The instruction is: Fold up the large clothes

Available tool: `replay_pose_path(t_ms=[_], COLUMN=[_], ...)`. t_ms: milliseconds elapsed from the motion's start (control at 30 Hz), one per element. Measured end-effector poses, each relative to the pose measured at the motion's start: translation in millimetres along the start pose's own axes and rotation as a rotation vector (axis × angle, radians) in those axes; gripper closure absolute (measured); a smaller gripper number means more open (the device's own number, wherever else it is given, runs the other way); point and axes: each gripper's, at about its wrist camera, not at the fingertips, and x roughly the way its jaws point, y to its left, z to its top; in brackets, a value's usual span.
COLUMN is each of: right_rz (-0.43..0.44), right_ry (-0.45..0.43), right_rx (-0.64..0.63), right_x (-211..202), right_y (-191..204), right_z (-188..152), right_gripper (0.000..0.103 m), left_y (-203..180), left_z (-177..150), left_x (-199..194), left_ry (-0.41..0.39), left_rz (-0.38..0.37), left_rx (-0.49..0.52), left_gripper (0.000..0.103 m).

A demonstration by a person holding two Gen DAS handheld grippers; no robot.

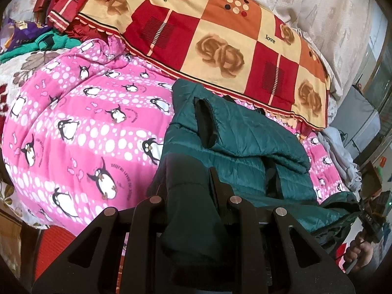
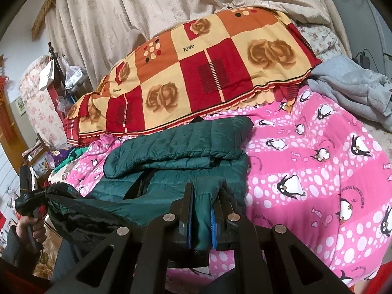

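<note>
Green and puffy, the jacket (image 2: pixel 176 152) lies on the pink penguin blanket (image 2: pixel 306 171) that covers the bed. It sits near the middle of the bed, and its far end touches the checked rose quilt (image 2: pixel 196 73) piled along the back edge of the bed. One part of the jacket is already laid across the top of the rest, so it looks partly folded.

The near edge of the jacket hangs at the front edge of the bed, and both claws have hold of it there. The left claw (image 1: pixel 193 191) is almost closed, with a thick dark-green fold of jacket squeezed between its sides. The right claw (image 2: pixel 202 196) is squeezed tight on a thinner bit of the same edge, with blue pads on each side of the cloth. A hand (image 2: pixel 29 225) grips the left claw's handle, off to the left in the right claw's view.

The jacket's long side runs from left to right across the bed, and the two claws hold that near edge at its two ends. The rest of the jacket lies straight ahead of both claws, towards the rose quilt. So the next move is likely to be lifting this near edge and carrying it forward over the jacket. Both claws look about equally near.
</note>
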Motion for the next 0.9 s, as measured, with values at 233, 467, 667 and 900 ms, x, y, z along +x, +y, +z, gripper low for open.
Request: replay_pose_path(t_ms=[233,467,667,900], right_rz=[-0.014,-0.023,-0.024,-0.016], right_ry=[-0.002,-0.018,-0.032,-0.115], right_rx=[-0.01,-0.011,-0.035,-0.073], right_x=[10.5,10.8,9.1,3.8], right_y=[1.7,4.9,7.5,21.8], right_z=[13.6,25.4,36.0,77.4], right_gripper=[0.093,0.093,0.093,0.093], left_y=[-2.6,-4.1,-7.3,-23.7], left_z=[7.3,15.1,30.8,68.0], left_x=[3.9,5.8,9.1,-8.1], left_ry=[0.002,-0.013,-0.024,-0.099], left_rz=[0.006,0.002,-0.004,-0.031], left_rx=[0.019,0.014,0.014,0.032], left_gripper=[0.084,0.084,0.084,0.084])
